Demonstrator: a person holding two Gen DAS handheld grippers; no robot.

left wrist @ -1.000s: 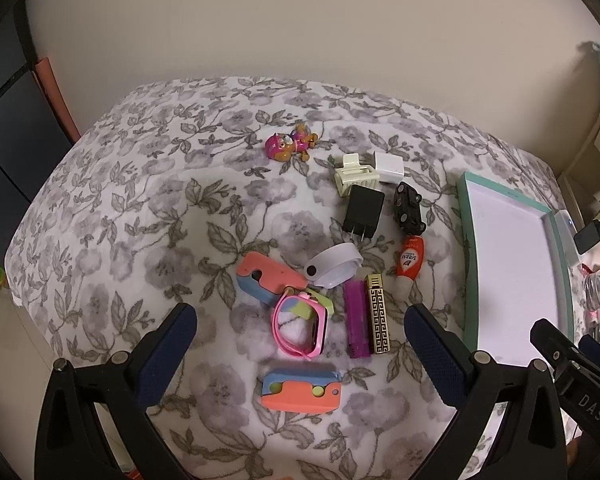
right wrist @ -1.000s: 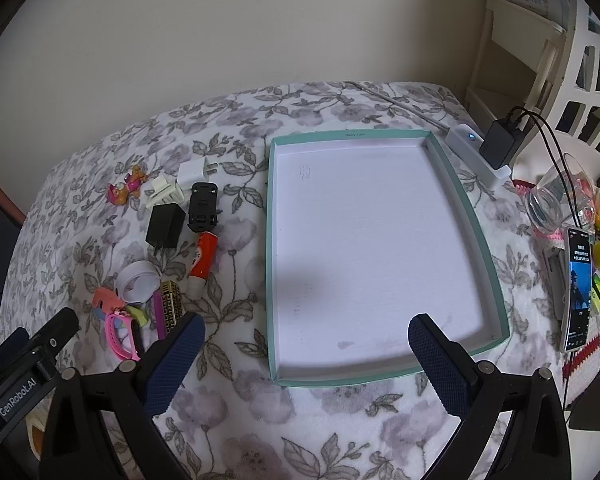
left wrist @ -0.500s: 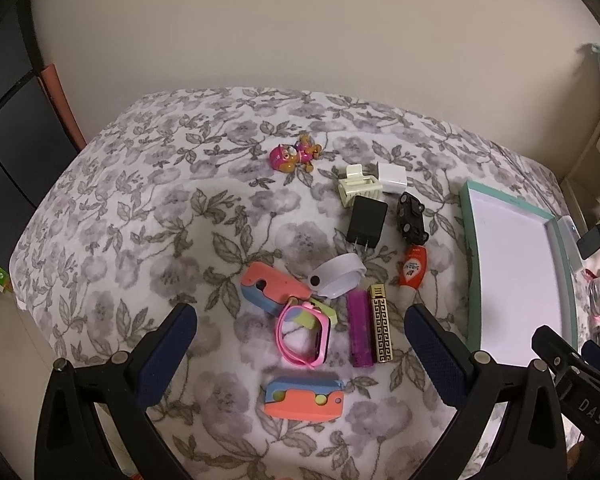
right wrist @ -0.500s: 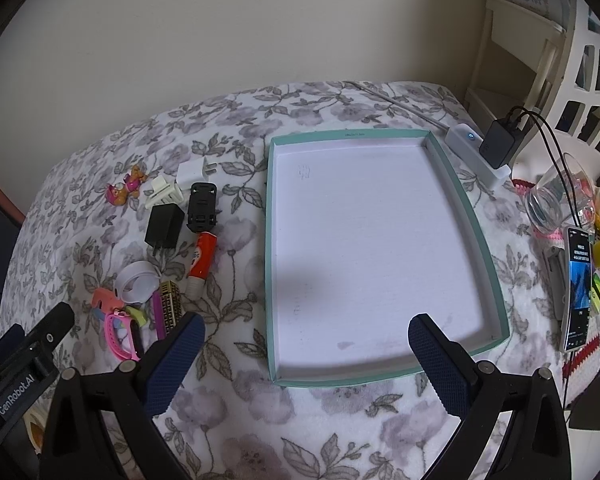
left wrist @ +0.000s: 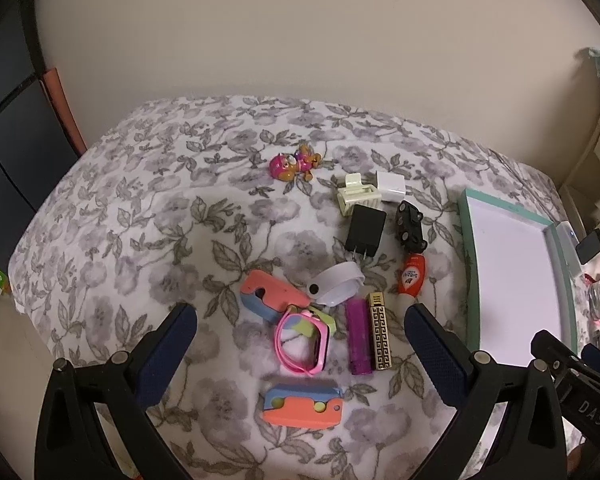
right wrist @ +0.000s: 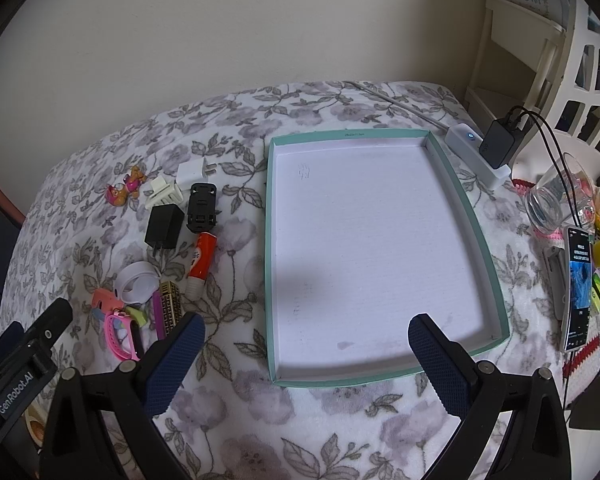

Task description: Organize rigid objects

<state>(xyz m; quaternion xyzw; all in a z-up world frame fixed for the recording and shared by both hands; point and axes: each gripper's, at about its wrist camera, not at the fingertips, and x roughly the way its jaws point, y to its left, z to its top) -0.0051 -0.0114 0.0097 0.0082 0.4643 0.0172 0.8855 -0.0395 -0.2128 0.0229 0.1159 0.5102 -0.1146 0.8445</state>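
Observation:
Small items lie on a floral cloth: a pink watch band (left wrist: 302,340), two orange-blue toys (left wrist: 303,404) (left wrist: 270,295), a purple tube (left wrist: 358,336), a gold-patterned lighter (left wrist: 380,336), a white ring (left wrist: 338,289), a black charger (left wrist: 365,230), a black toy car (left wrist: 410,226), an orange glue stick (left wrist: 411,280) and a pink figure (left wrist: 290,166). My left gripper (left wrist: 300,344) is open above the watch band. My right gripper (right wrist: 306,344) is open over the near end of the teal-rimmed white tray (right wrist: 496,292), which is empty.
A cream clip (left wrist: 356,196) and a white plug (left wrist: 390,186) lie at the back of the pile. Right of the tray are a power strip (right wrist: 476,156), a glass jar (right wrist: 556,200) and a phone (right wrist: 578,288). The wall is behind the table.
The left gripper has drawn back and up a little, so the pile looks smaller and farther. The right gripper has hardly moved.

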